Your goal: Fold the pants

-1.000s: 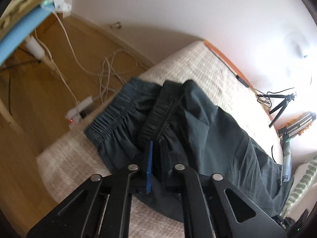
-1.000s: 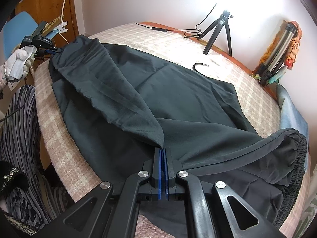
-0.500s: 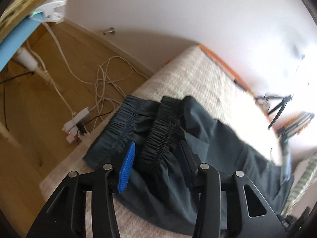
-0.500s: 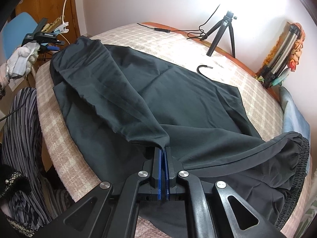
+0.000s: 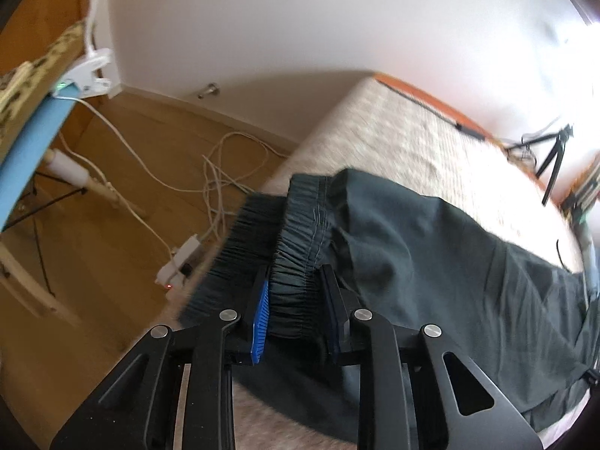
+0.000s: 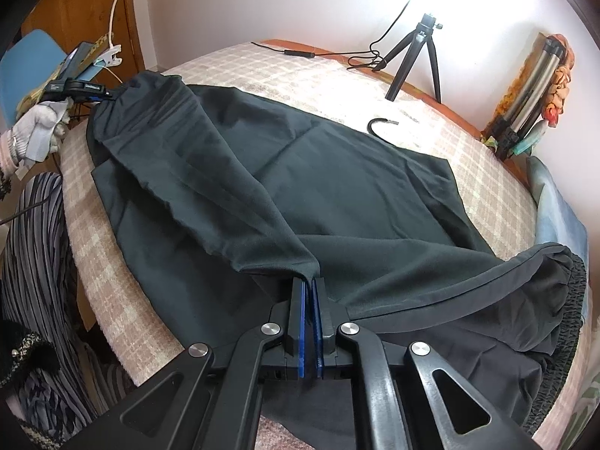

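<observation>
1. Pants (image 6: 337, 187), dark and wide-legged, lie spread across the checked bedspread (image 6: 468, 157); one fold of cloth is pinched at the near edge by the right gripper (image 6: 309, 292), its jaws pressed together on the fabric, unchanged from a second ago.
2. Left gripper (image 5: 296, 300) is what changed: a second ago it was clamped on cloth, half a second ago it stood wide, and now its jaws are closing around the gathered elastic waistband (image 5: 296, 258), which sits between the pads; whether they press it yet, I cannot tell.
3. That reads as a regrip, taking a firmer hold of the waistband before the fold is carried over.
4. Farther off, a gloved hand (image 6: 37, 131) carries that left tool at the bed's corner; a tripod (image 6: 416, 60) stands by the wall.
</observation>
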Motion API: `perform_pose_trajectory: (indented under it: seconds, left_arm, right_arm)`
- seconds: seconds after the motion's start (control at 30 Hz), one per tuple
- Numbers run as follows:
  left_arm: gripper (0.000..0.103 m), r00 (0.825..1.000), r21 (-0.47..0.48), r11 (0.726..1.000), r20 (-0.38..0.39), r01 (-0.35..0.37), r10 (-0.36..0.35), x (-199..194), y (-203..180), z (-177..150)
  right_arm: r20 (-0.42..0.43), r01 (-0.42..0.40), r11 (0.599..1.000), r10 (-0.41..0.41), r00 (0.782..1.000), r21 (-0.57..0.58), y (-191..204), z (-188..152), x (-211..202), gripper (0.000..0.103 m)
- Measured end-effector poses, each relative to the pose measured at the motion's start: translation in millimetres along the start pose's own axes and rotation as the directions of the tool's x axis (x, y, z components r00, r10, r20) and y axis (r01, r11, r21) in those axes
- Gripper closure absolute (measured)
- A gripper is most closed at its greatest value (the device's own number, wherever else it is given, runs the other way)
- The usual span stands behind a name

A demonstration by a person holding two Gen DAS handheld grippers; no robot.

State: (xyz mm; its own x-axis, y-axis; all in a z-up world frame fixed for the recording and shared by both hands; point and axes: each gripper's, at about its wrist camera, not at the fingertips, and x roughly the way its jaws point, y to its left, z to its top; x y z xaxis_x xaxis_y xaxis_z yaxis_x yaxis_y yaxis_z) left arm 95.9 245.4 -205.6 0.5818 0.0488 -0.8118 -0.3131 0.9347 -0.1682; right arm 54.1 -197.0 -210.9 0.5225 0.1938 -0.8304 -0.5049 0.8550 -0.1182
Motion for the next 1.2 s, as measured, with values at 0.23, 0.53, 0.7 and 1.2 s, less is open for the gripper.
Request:
perform_pose_trajectory:
  seconds: [0.23,0.53,0.7,1.2]
  left_arm:
    - [0.08,0.999,-0.027,0.998,-0.017,-0.049,0.049,-6.0,36.8,-2.9]
    - [0.073,0.998,-0.101,0.994,-0.045,-0.051,0.046,-11.0,54.1,6.7]
    - [0.072,1.0,-0.089,0.996,0.003,-0.013,0.014,-49.7,43.0,32.4]
    - [0.047,0.934,0.302,0.886,-0.051,0.352,-0.354,-102.8,-160.7,46.2]
  right_arm:
    - [0.031,-0.023,1.0,0.023,0.999,-0.01,7.8,8.9,-2.9,0.102]
    - [-0.026,-0.026,0.999,0.025,0.999,-0.03,15.7,-1.3,10.9,0.102]
    - [-0.019,-0.064,0.998,0.064,0.998,0.012,9.8,-6.7,7.8,0.096]
    - [0.147,-0.03,0.93,-0.026,0.989,0.365,-49.8,-35.8,-50.9,0.047]
